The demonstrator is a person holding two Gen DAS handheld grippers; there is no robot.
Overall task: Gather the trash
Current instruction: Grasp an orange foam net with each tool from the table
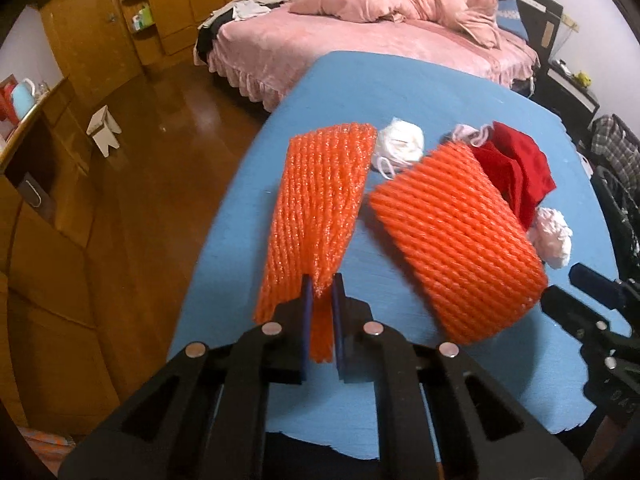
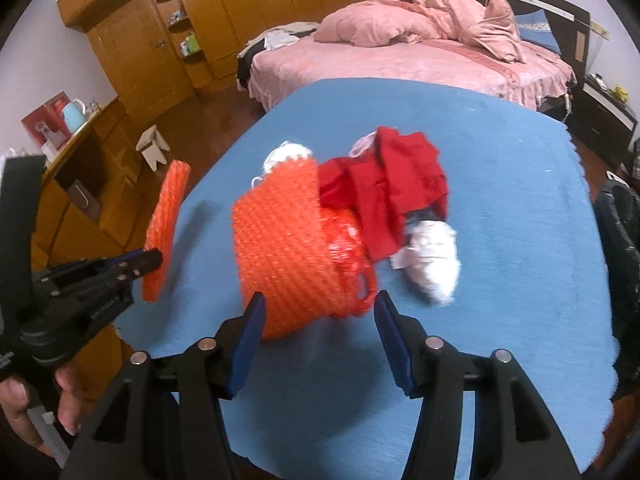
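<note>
Orange foam netting (image 1: 320, 216) is clamped in the left gripper (image 1: 322, 292) jaws, lifted over the blue tabletop (image 1: 400, 92). A second foam net (image 2: 288, 248) lies between the parted right gripper (image 2: 320, 320) jaws, ungripped.

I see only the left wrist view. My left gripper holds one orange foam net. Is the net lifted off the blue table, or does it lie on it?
Observer: The right wrist view shows the flat orange net hanging clear of the blue table, held at its lower end by the left gripper.
Operator: Is the right gripper open?
Observer: Yes, the right gripper is open, and the rolled orange net lies just ahead of it.
Operator: Is something inside that roll?
Observer: Crumpled red plastic shows in its open end.
</note>
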